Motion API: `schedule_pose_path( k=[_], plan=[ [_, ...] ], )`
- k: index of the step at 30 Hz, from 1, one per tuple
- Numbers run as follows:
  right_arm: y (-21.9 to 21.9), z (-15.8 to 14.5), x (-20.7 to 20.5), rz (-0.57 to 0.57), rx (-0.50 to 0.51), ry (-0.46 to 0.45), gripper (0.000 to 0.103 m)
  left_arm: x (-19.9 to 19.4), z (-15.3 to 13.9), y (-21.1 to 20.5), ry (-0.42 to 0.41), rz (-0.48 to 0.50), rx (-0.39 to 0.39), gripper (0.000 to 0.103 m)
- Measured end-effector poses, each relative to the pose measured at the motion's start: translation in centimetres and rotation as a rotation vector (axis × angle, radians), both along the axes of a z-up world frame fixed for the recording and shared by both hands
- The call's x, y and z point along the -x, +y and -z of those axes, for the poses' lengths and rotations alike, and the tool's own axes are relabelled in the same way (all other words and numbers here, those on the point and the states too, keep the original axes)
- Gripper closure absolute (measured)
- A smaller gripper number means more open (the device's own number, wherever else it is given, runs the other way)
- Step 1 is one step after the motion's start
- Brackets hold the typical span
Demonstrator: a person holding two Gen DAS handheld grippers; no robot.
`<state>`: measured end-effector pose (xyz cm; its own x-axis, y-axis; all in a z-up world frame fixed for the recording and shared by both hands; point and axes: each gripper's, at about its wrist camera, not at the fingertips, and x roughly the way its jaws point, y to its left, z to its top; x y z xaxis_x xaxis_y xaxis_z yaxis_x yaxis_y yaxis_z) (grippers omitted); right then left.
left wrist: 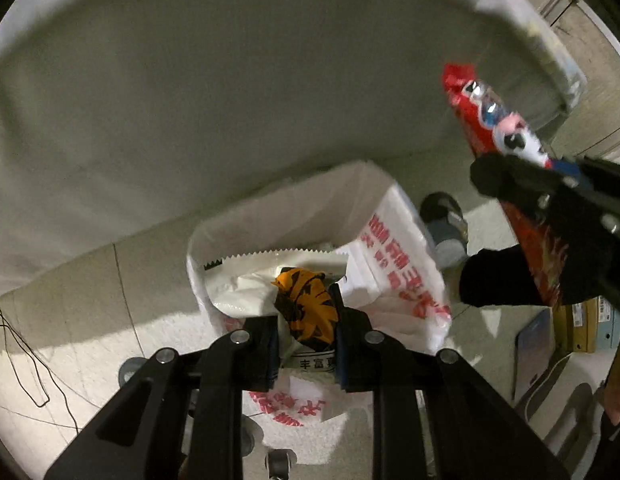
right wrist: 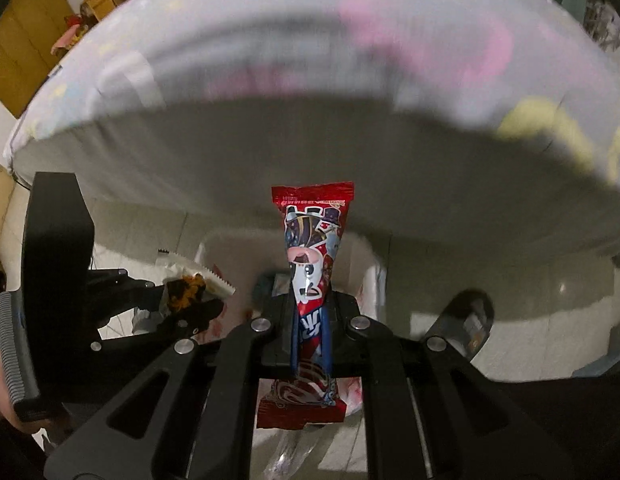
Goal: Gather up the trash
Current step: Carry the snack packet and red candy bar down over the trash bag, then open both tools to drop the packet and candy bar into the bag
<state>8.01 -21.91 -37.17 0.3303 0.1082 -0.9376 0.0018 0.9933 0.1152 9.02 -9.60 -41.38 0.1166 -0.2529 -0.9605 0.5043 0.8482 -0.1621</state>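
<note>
Pointing steeply down over a white plastic bag (left wrist: 394,264) with red lettering, its mouth gaping on the pale tiled floor (left wrist: 85,344). Left gripper (left wrist: 305,320) clamping narrow on an orange-and-black crumpled wrapper (left wrist: 307,308) (printed white packaging showing just under it, between the same pads), hanging right above the bag's opening, with a serrated white paper edge (left wrist: 269,255) lying inside the mouth. Right gripper (right wrist: 310,320) pinching tight on a long red snack packet (right wrist: 314,240) with a cartoon figure on it, gripping at about mid-length, the sealed top end sticking out ahead of the fingers and the other end trailing back under the linkage. Showing in the left wrist view as well: the same red packet (left wrist: 486,116) slanting up from the right gripper's black fingers (left wrist: 506,178) at the right side, beside and above the bag. Appearing in the right wrist view at the left: the left gripper (right wrist: 185,300) with its orange wrapper (right wrist: 187,290), near the bag's rim (right wrist: 213,276). Looming over both views, blurred, a bed's edge with pale patterned sheet (right wrist: 310,40). Lying on the floor just beyond the bag, a dark slipper (left wrist: 446,220). Trailing across the tiles at far left, a thin black cable (left wrist: 25,360).
</note>
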Motion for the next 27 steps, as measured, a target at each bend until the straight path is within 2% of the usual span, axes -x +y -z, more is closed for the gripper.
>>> schedule_pose_path(
  k=[4, 12, 20, 27],
  plan=[
    [-0.1, 2.9, -0.7, 0.020, -0.023, 0.067, 0.094, -0.1, 2.0, -1.2, 0.017, 0.005, -0.003, 0.082],
    [0.0, 6.9, -1.8, 0.037, -0.049, 0.124, 0.094, -1.5, 6.3, -1.5, 0.066, -0.083, -0.017, 0.082],
    [0.5, 9.3, -2.2, 0.045, -0.078, 0.165, 0.094, -1.0, 9.1, -2.1, 0.115, -0.086, -0.041, 0.082],
    [0.6, 10.4, -2.5, 0.051, -0.071, 0.187, 0.093, -1.5, 10.0, -1.3, 0.136, -0.106, -0.052, 0.081]
  ],
)
